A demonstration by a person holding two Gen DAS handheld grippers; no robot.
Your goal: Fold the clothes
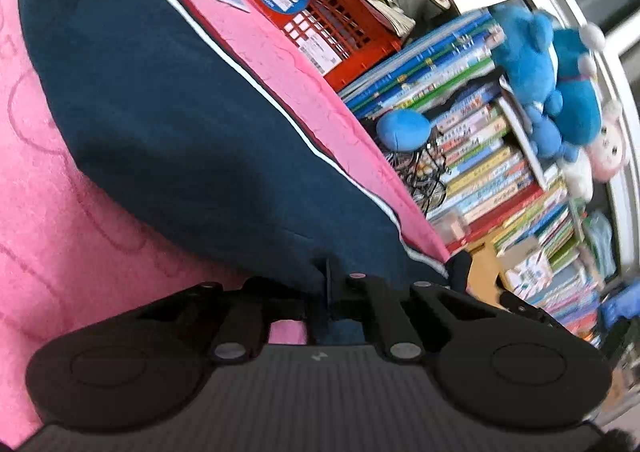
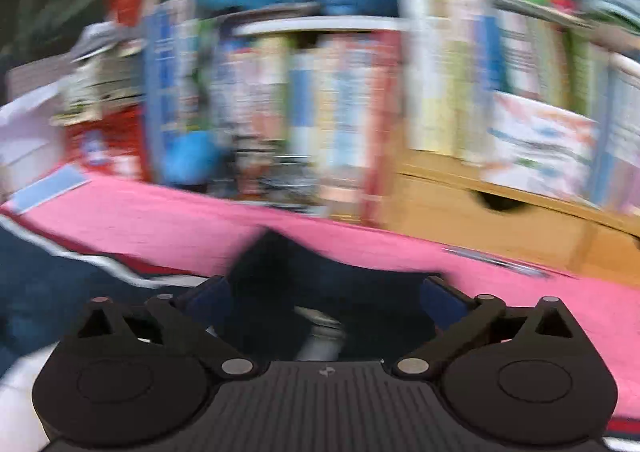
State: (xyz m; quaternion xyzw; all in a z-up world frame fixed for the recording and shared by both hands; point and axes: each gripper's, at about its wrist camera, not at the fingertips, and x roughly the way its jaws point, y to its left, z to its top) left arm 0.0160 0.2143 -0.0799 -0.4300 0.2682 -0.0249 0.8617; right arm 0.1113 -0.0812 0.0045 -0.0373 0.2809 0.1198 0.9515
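We pinch the near edge of the navy garment (image 1: 180,124), spread on the pink bench (image 1: 60,212), in the closed left gripper (image 1: 328,284). Our right gripper (image 2: 324,292) gapes empty; next it needs a hem for the fold.

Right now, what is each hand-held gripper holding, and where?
Left hand-held gripper is shut on the navy striped garment, at its near edge. Right hand-held gripper is open, holding nothing.

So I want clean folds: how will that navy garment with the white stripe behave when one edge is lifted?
Probably floppy: the navy garment drapes in soft rolls over the pink cover. It looks thick, so fairly heavy, likely sagging. The left gripper, shut on its edge, probably holds the knit well.
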